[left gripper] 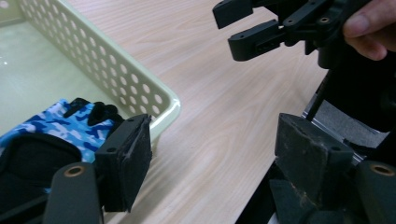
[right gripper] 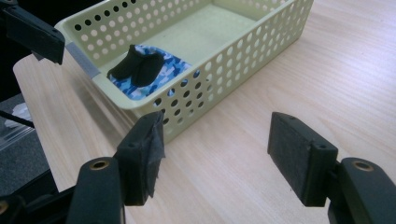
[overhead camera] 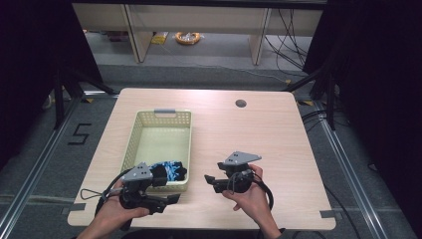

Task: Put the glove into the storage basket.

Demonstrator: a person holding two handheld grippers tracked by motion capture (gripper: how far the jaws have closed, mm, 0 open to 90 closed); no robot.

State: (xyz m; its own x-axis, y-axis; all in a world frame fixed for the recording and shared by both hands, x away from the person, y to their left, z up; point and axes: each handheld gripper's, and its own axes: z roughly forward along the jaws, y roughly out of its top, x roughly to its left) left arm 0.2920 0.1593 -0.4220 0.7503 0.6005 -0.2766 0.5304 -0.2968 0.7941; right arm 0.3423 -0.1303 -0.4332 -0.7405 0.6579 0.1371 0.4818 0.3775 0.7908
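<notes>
**Resting in basket: one camouflage glove, both tools empty**

Lying in the near end of the basket (overhead camera: 161,130) is one glove (overhead camera: 170,171), blue camouflage pattern with black fingertips and black trim. It sits just ahead of and beside the left tool (overhead camera: 171,198), whose jaws are spread apart with nothing between them. In the left gripper view the glove (left gripper: 65,123) shows directly behind that tool's left-hand jaw, inside the basket wall (left gripper: 140,91).

Item: basket, pale green plastic, perforated sides, grey tab on the far rim. Position: on the bench (overhead camera: 259,134), its near rim touching or almost touching the body of the left tool; well to the left of the right tool (overhead camera: 208,179).

Item: right tool, held in the person's right hand (overhead camera: 251,196), grey three-cornered plate on top. Jaws spread, nothing held between them, pointing toward the basket across bare bench. In the right gripper view the basket (right gripper: 243,51) stands just beyond the left-hand jaw, with the glove (right gripper: 149,70) in its nearest corner, black parts uppermost.

Item: left tool, held in the person's left hand (overhead camera: 117,209), cable trailing to the left. The right tool (left gripper: 247,28) appears opposite it in the left gripper view, near but apart.

Item: bench, light wood grain, round grommet hole (overhead camera: 241,103) at the far side, well beyond both tools.
</notes>
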